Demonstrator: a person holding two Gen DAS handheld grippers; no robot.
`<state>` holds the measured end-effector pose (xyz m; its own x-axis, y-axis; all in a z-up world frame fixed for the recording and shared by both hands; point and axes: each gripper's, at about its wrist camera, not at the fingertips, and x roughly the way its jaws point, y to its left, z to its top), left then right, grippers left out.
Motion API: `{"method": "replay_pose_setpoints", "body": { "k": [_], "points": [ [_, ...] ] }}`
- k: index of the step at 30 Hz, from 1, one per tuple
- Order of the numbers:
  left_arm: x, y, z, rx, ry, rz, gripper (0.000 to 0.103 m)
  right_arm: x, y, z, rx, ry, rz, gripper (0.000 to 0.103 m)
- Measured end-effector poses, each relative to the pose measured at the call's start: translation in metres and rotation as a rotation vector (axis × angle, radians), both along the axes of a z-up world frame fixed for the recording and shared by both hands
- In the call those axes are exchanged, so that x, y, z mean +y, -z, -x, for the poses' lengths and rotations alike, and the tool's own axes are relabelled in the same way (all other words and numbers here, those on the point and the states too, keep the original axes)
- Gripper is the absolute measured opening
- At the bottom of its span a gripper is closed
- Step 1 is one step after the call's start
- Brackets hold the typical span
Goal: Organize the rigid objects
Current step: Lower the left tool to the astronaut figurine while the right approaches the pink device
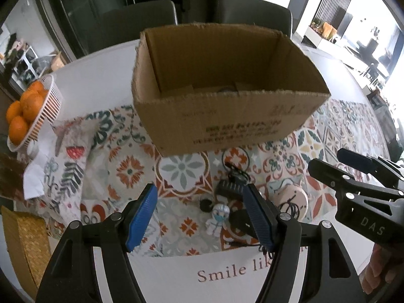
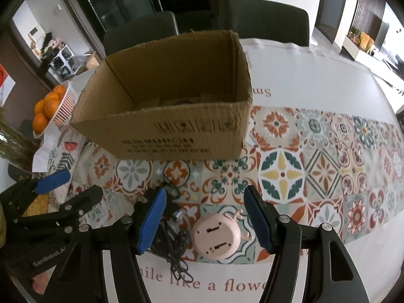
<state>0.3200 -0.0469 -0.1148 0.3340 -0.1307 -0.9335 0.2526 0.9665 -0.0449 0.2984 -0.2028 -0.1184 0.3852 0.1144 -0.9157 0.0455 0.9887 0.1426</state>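
Observation:
An open cardboard box point(image 1: 227, 116) point(image 2: 171, 131) stands on the patterned table runner point(image 1: 131, 171), something dark lying on its floor. In front of it lie a small white figurine with a blue mask point(image 1: 217, 217), a black charger point(image 1: 228, 187) with tangled black cable point(image 2: 174, 245), and a round pink gadget point(image 1: 294, 202) point(image 2: 214, 237). My left gripper point(image 1: 200, 186) hovers open above the figurine and charger. Over the pink gadget my right gripper point(image 2: 205, 189) is open, its pads clear of the gadget. Each gripper shows in the other's view: right gripper point(image 1: 325, 157), left gripper point(image 2: 83, 181).
A white basket of oranges point(image 1: 50, 106) point(image 2: 64, 106) sits at the table's left end on a folded cloth. A woven yellow mat point(image 1: 25, 242) lies at the near left. Two dark chairs point(image 1: 141, 22) stand behind the box. The runner point(image 2: 328, 166) stretches right.

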Motion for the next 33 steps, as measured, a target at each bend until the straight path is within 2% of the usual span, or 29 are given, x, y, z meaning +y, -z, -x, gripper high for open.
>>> {"method": "replay_pose_setpoints", "body": {
  "k": [5, 17, 22, 33],
  "points": [
    [-0.001, 0.008, 0.012, 0.001, 0.007, -0.013, 0.07, -0.002, 0.005, 0.009, 0.012, 0.001, 0.029, 0.065],
    [0.0, 0.015, 0.053, -0.087, 0.064, -0.105, 0.07, 0.003, 0.007, 0.051, -0.036, -0.011, 0.154, 0.065],
    [-0.002, 0.017, 0.067, -0.102, 0.083, -0.121, 0.07, 0.001, 0.015, 0.064, -0.028, -0.011, 0.15, 0.065],
    [0.003, 0.035, 0.073, -0.061, 0.089, -0.124, 0.07, 0.008, 0.034, 0.074, 0.023, -0.04, 0.142, 0.065]
  ]
}}
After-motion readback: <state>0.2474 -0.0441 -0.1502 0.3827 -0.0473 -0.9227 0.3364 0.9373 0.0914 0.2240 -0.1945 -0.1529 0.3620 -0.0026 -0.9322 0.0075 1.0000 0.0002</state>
